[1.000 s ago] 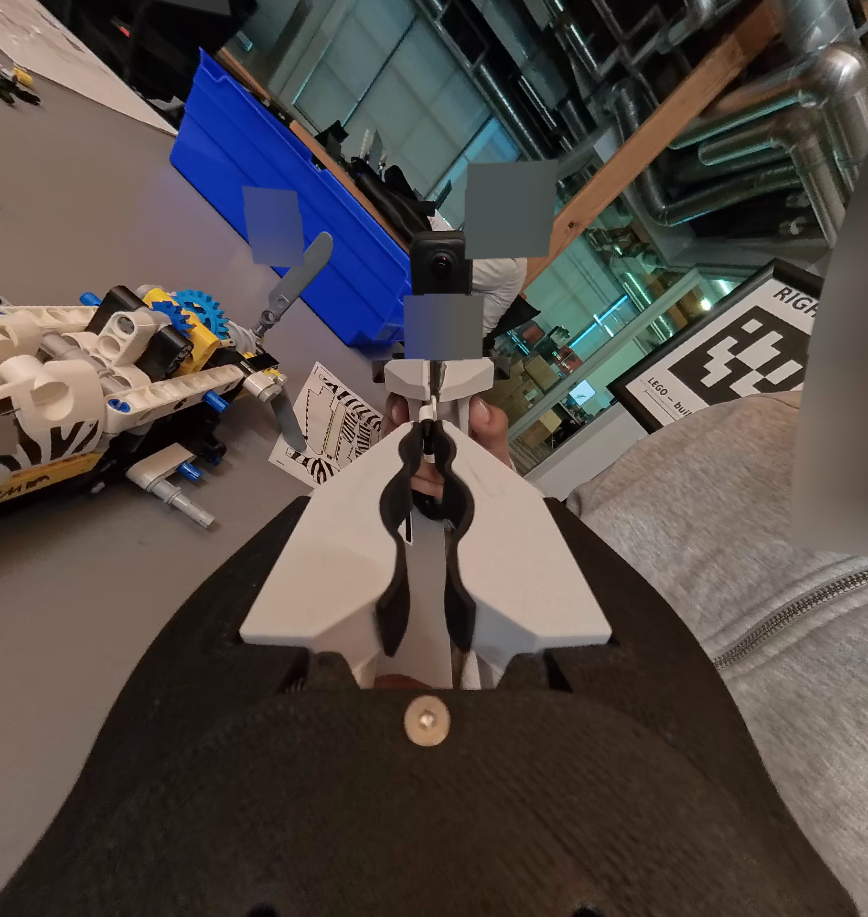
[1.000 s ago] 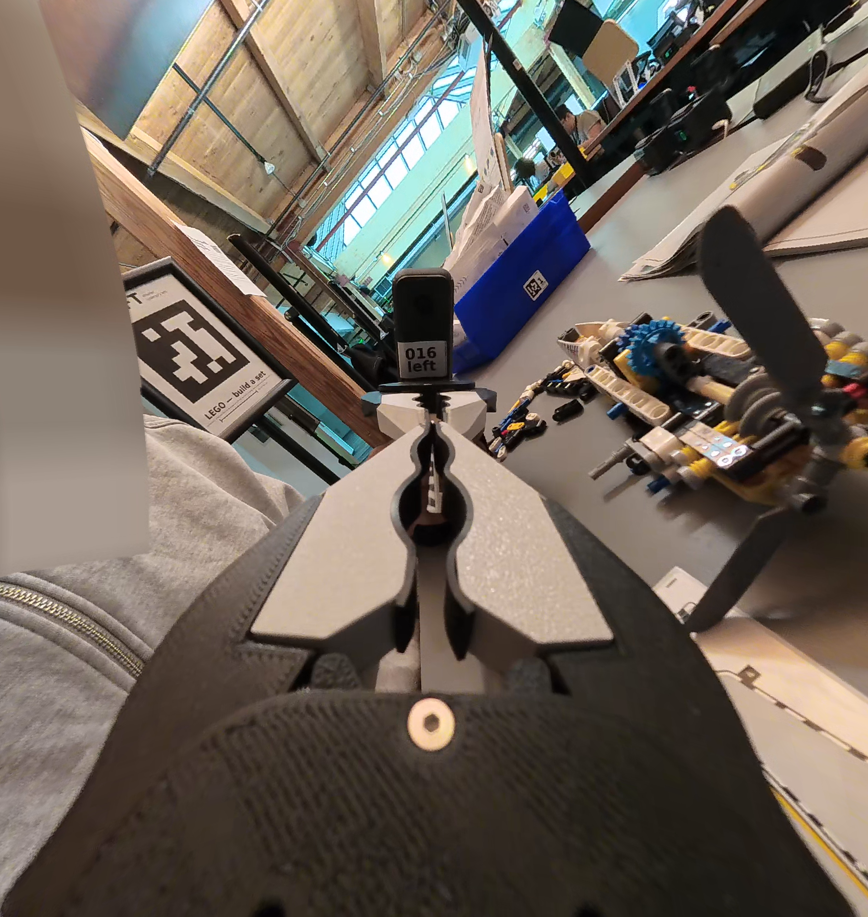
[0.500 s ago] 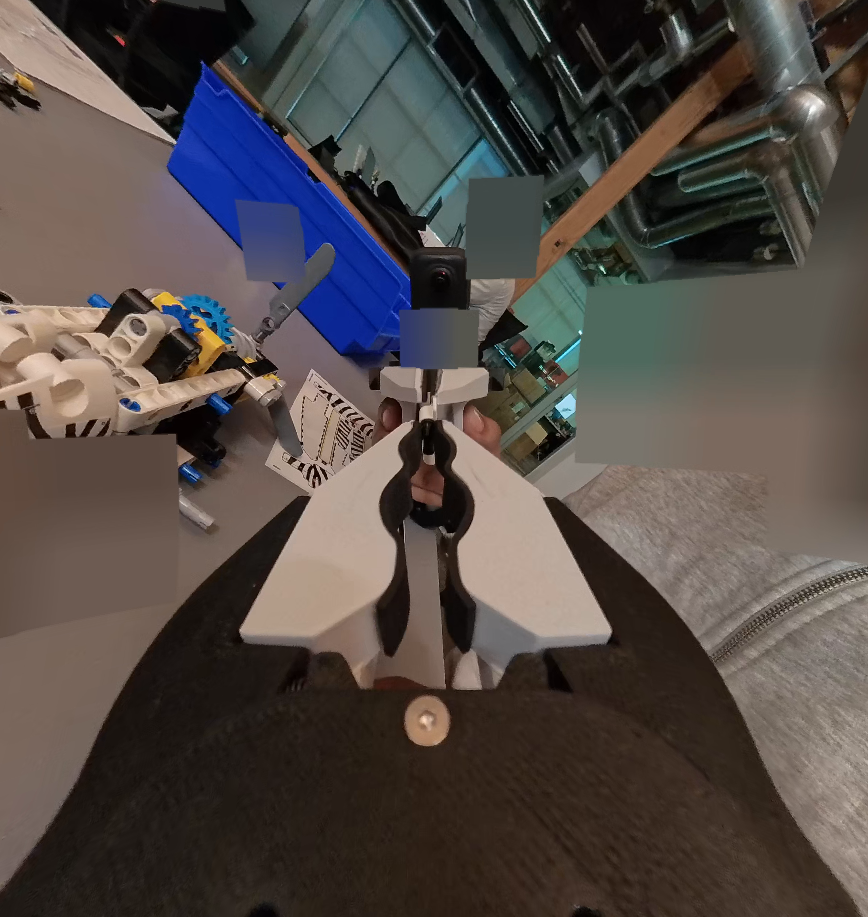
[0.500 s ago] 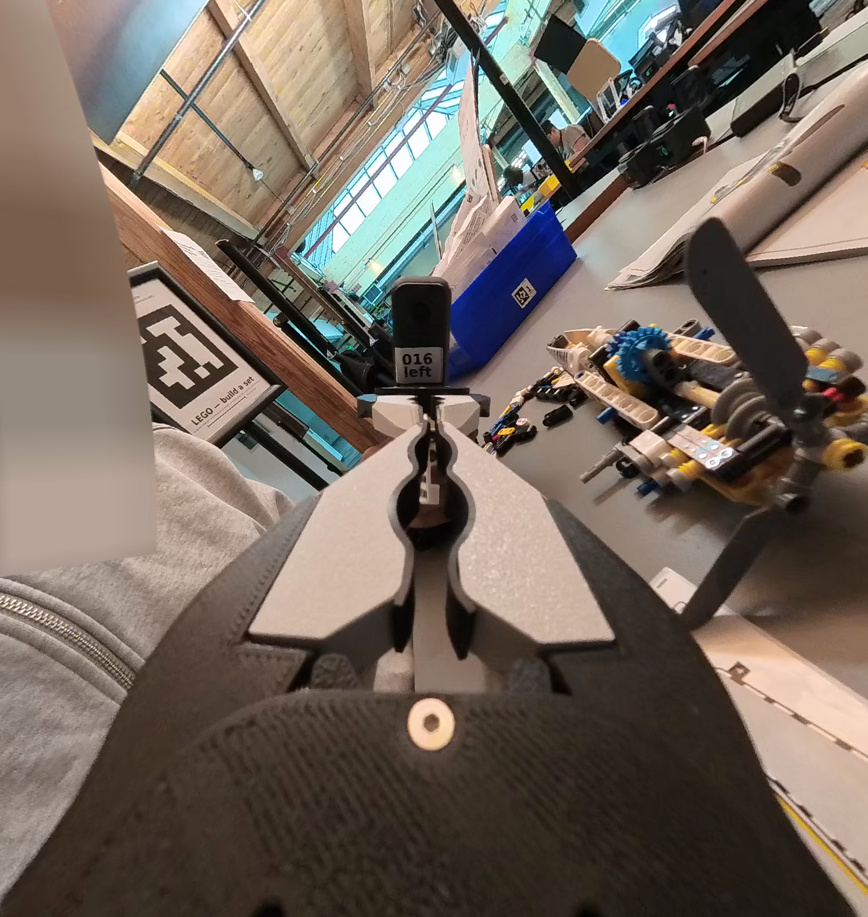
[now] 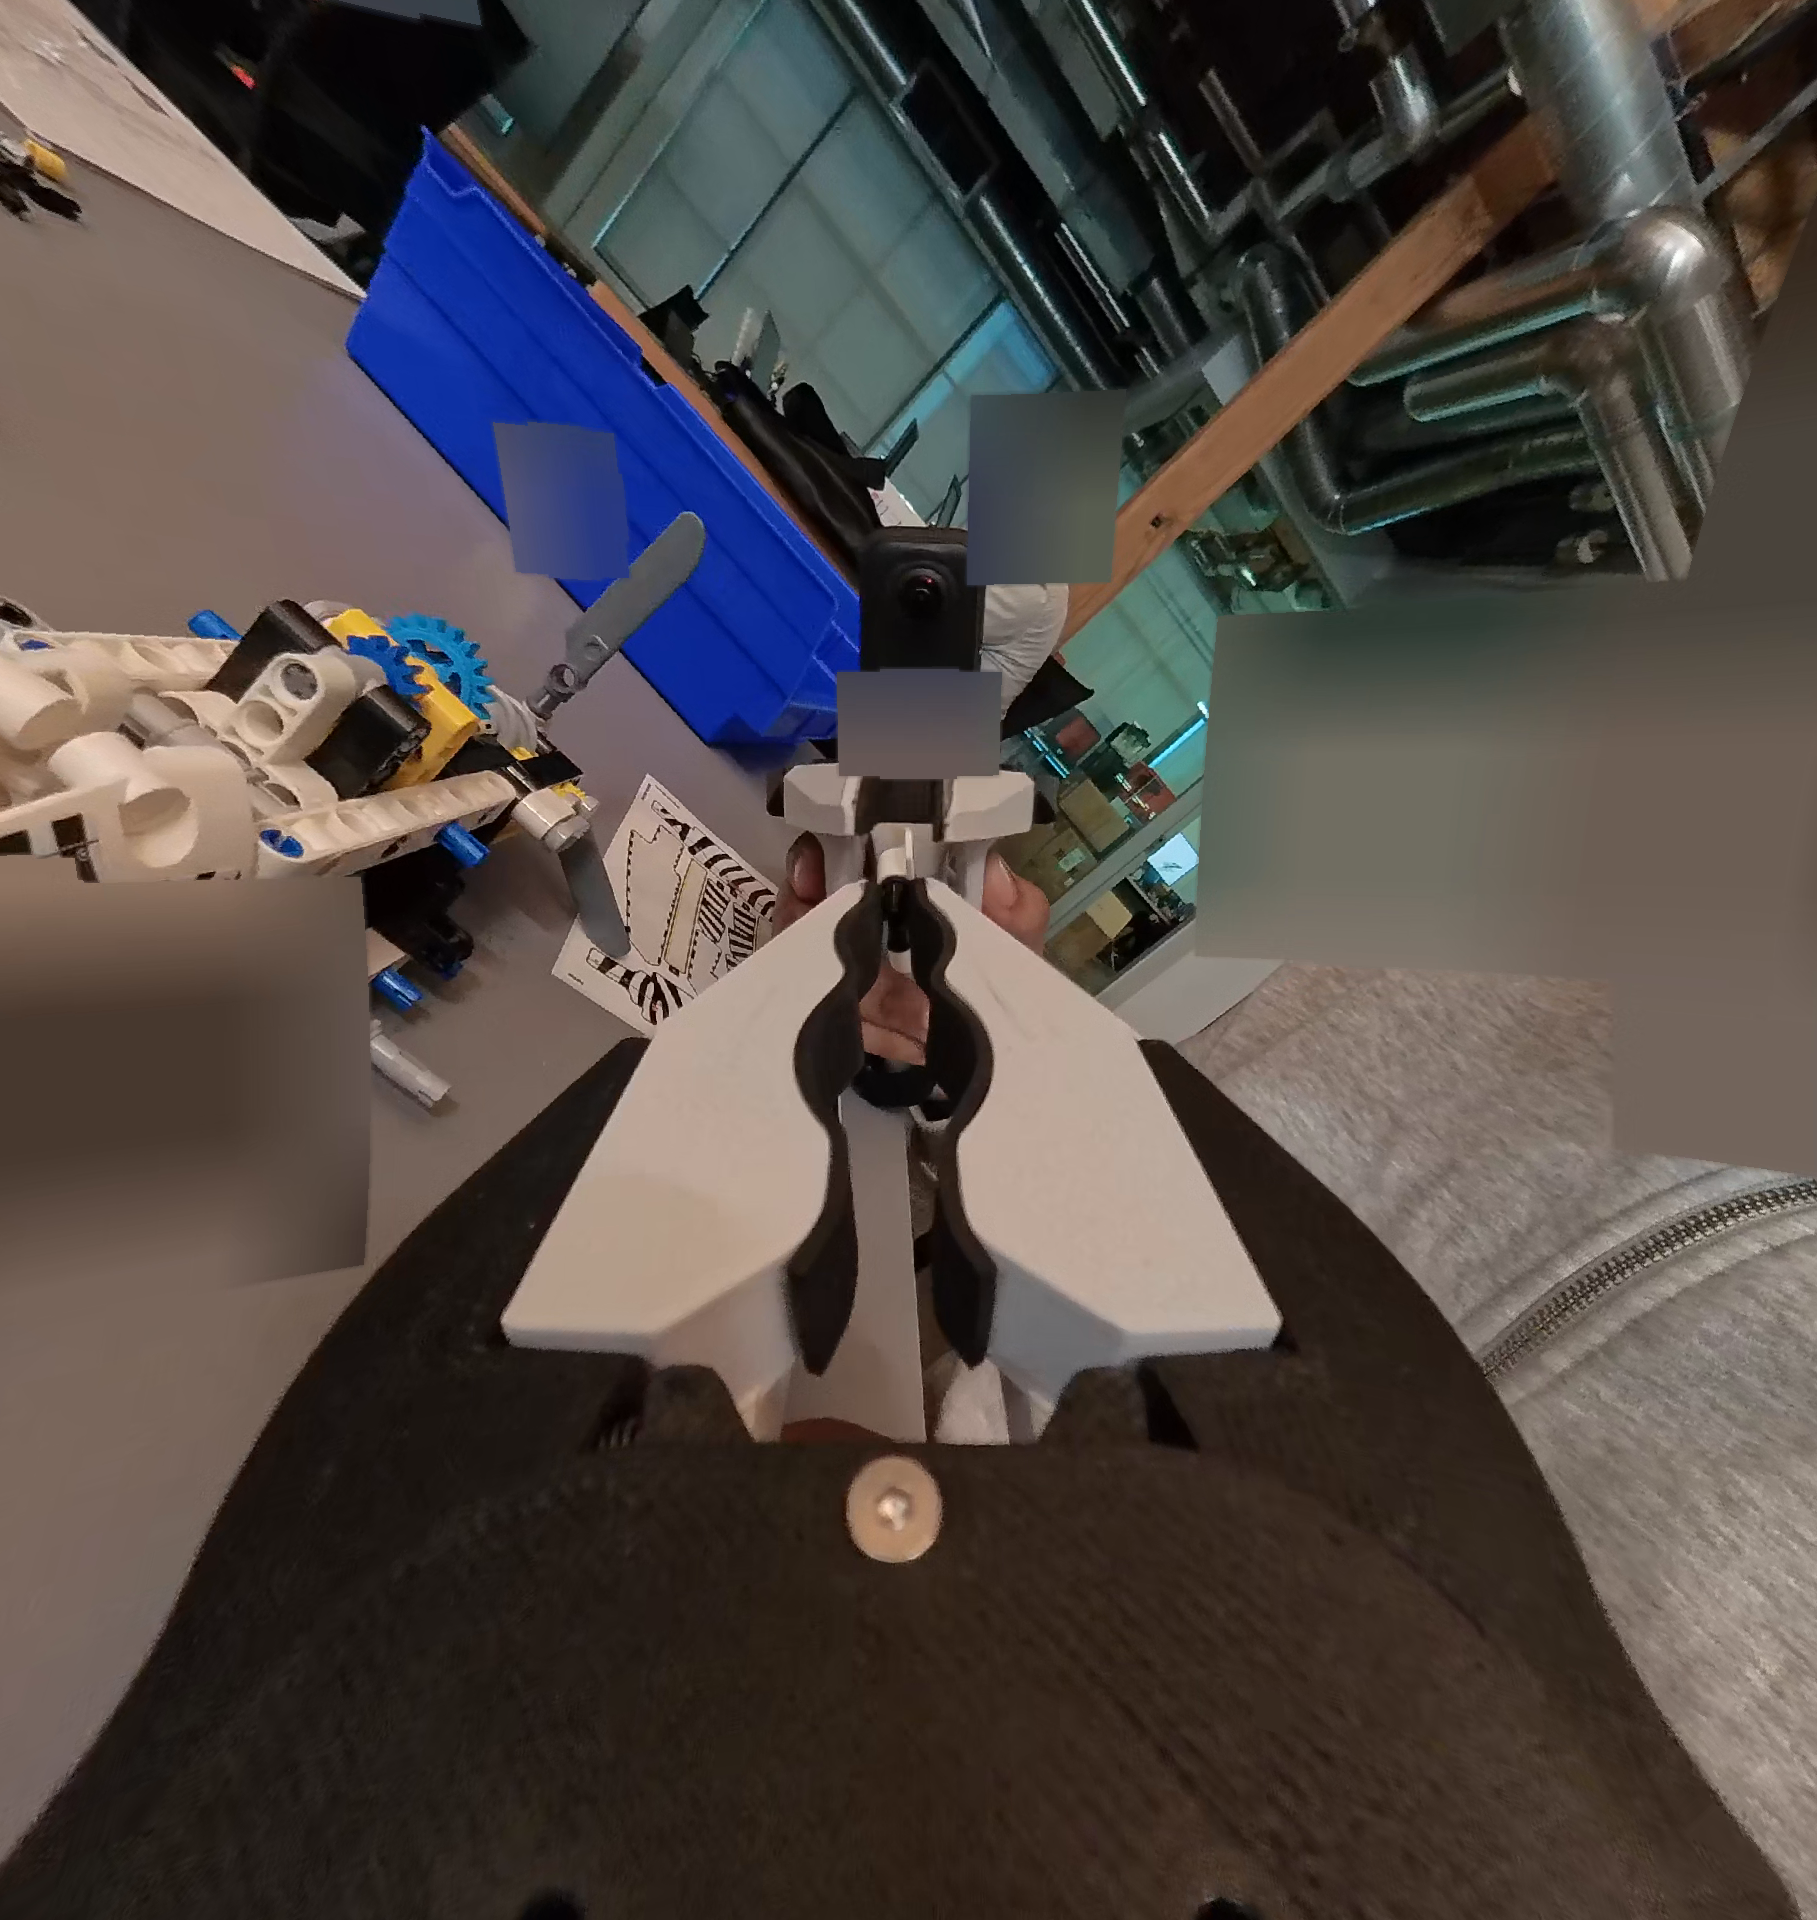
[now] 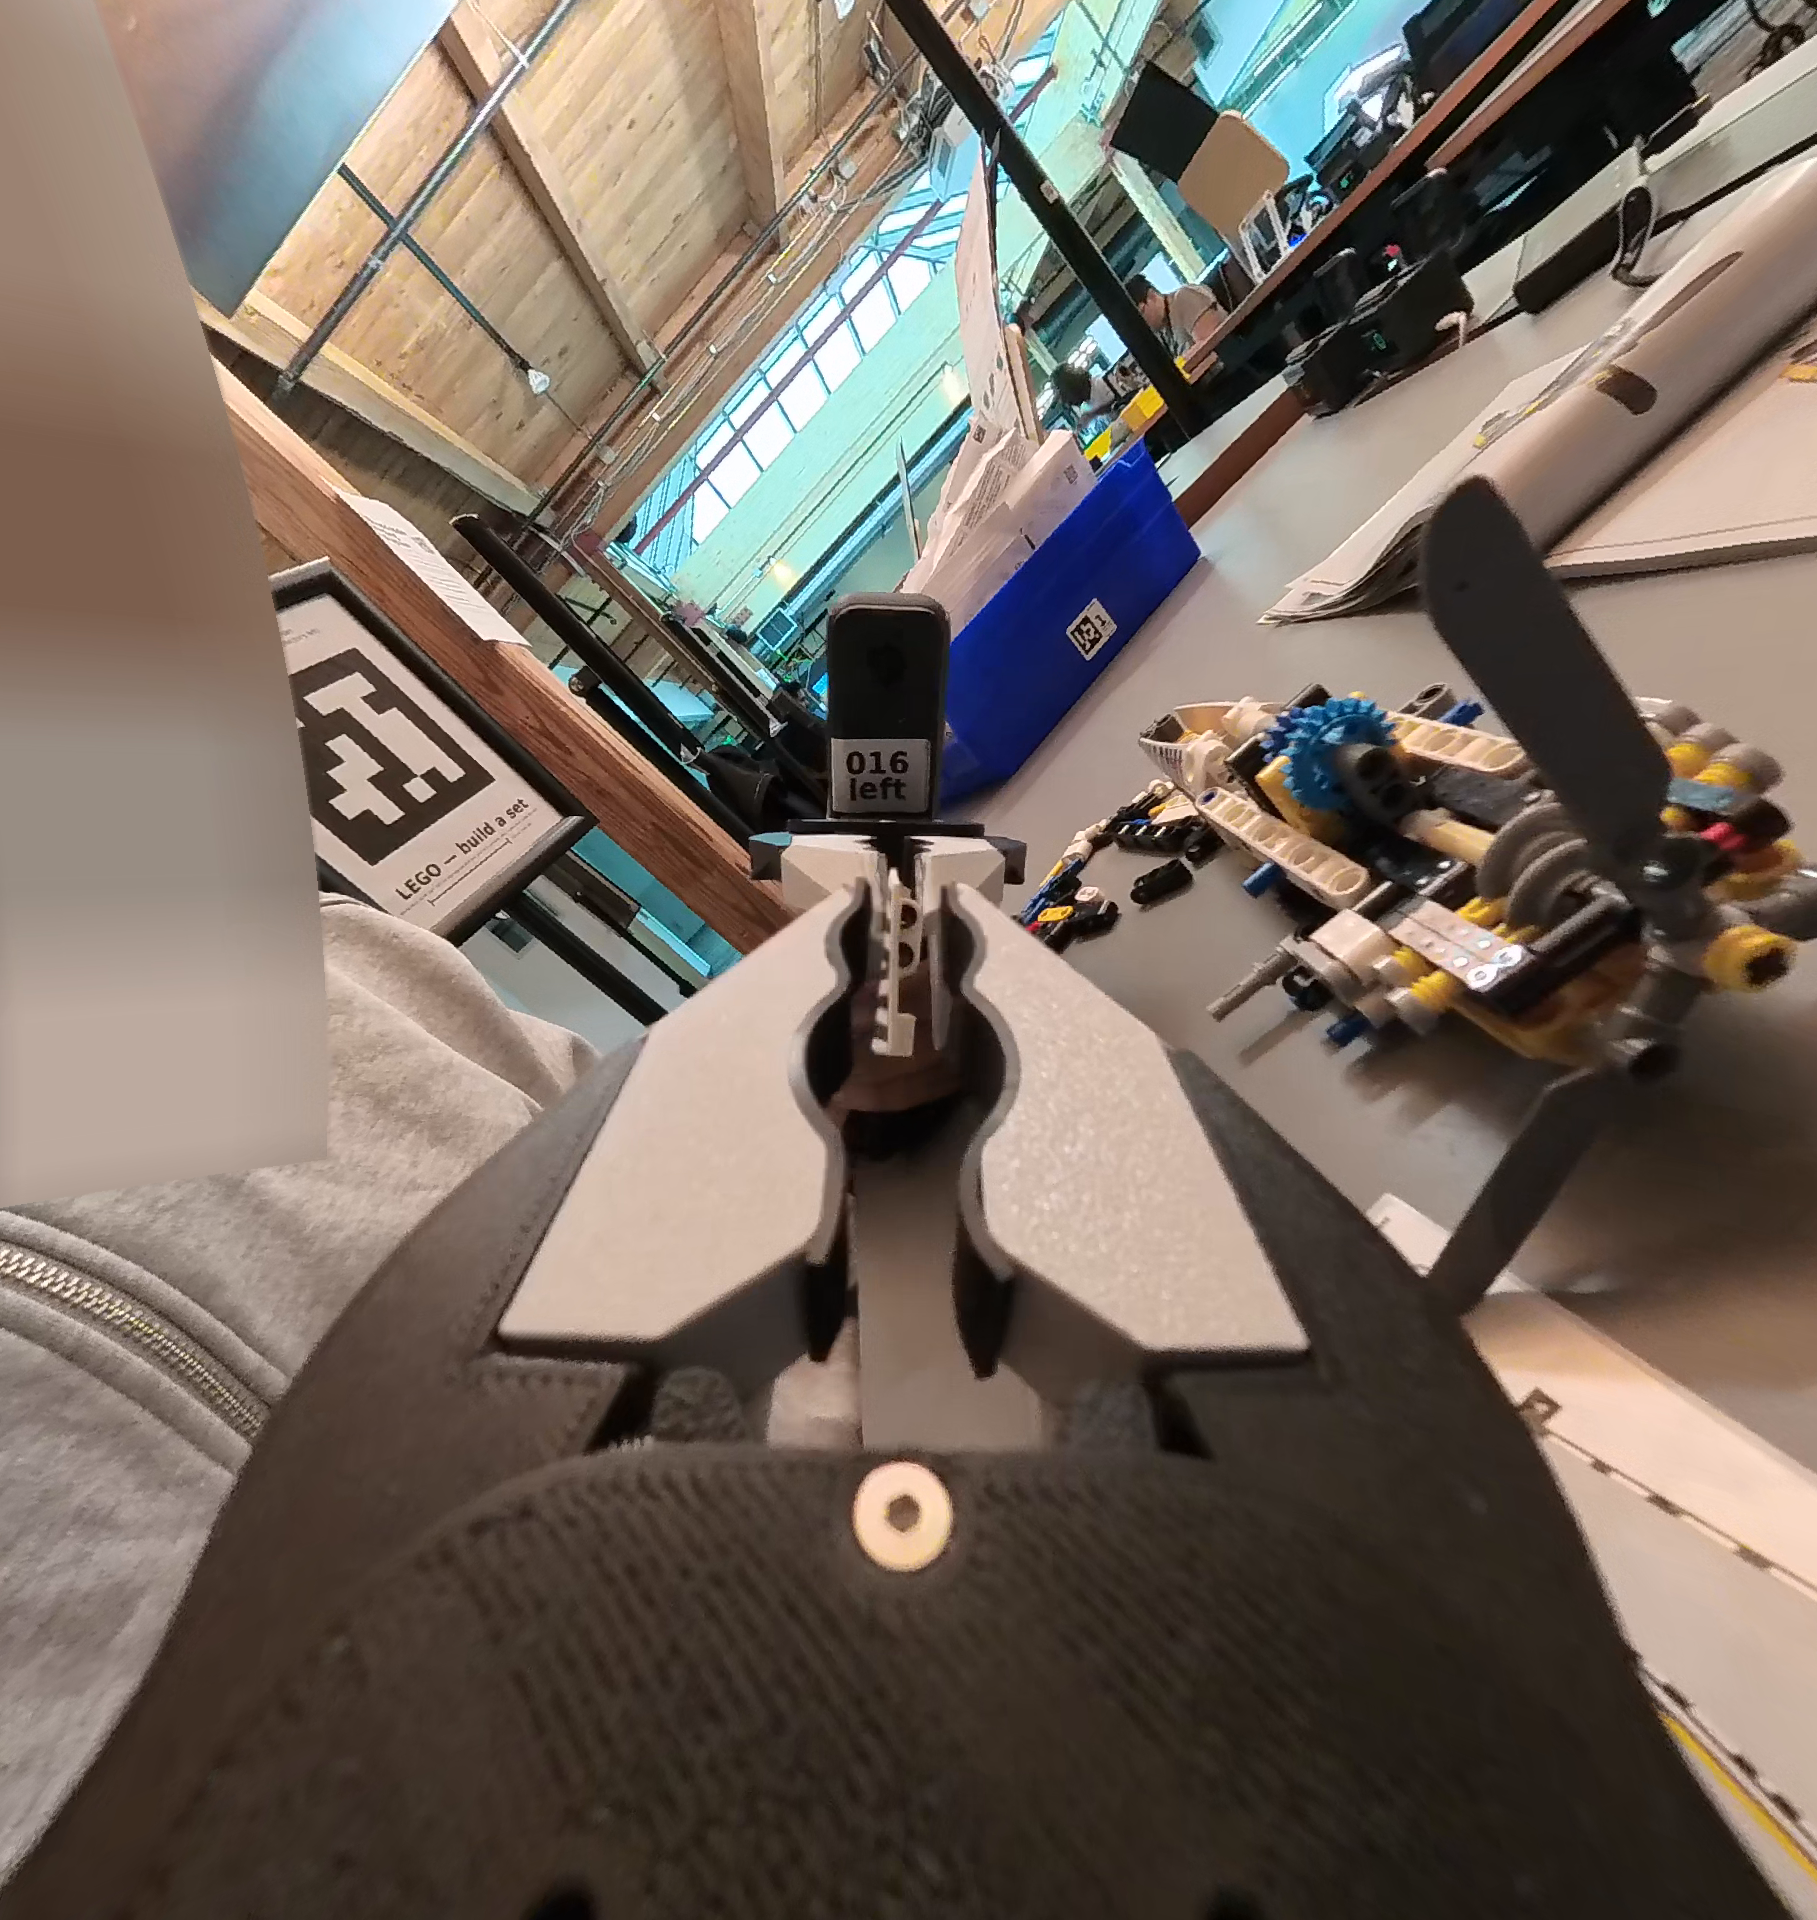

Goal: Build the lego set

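Left hand-held gripper (image 5: 896, 914) and right hand-held gripper (image 6: 906, 935) facing tip to tip off the surface (image 6: 1195, 1060) edge, both nearly closed on one small white beam (image 6: 902, 961), plane model (image 6: 1486, 883) mid-surface; risks dropping if grip slips.

Left of the jaws, a white, yellow and black model (image 5: 218, 748) with a blue gear (image 5: 428, 665); beyond it, a blue bin (image 5: 613, 499).

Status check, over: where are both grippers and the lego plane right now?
Left hand-held gripper and right hand-held gripper tip to tip, both shut on small white piece. Lego plane on grey table, untouched. Nothing between.
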### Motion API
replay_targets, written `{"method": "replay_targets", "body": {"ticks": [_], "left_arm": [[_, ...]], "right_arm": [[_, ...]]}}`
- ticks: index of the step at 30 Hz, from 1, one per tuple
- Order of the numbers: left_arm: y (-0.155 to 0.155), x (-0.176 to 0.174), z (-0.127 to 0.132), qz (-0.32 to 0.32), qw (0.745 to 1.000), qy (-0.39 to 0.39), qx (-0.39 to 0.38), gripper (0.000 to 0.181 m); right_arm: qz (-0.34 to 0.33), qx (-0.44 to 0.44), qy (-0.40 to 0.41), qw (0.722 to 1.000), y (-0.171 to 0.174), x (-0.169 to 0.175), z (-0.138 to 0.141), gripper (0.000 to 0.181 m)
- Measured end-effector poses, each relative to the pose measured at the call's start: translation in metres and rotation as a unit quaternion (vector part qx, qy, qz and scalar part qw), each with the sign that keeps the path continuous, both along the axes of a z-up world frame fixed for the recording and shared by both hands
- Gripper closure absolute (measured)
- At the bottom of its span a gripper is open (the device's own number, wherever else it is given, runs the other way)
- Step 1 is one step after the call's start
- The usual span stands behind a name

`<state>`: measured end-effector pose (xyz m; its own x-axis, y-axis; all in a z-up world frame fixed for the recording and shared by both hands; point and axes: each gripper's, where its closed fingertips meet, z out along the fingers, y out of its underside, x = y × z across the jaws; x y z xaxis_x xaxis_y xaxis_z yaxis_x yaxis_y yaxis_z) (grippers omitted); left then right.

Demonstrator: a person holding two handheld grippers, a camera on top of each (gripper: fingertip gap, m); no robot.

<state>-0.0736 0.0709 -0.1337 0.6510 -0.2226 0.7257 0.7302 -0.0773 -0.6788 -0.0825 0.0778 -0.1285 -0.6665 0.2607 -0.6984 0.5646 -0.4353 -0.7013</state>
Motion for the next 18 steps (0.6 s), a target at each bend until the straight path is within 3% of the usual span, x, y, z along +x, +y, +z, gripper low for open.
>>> {"method": "replay_targets", "body": {"ticks": [7,18], "left_arm": [[-0.0004,-0.0006,0.0004,0.001,1.0,-0.003,0.002,0.181],[-0.0027,-0.0005,0.0053,0.0,1.0,-0.009,0.02,0.181]], "right_arm": [[0.006,0.003,0.006,1.0,-0.0022,0.0017,0.0008,0.166],[0.021,0.021,0.024,0.999,-0.0097,0.0067,0.0024,0.174]]}}
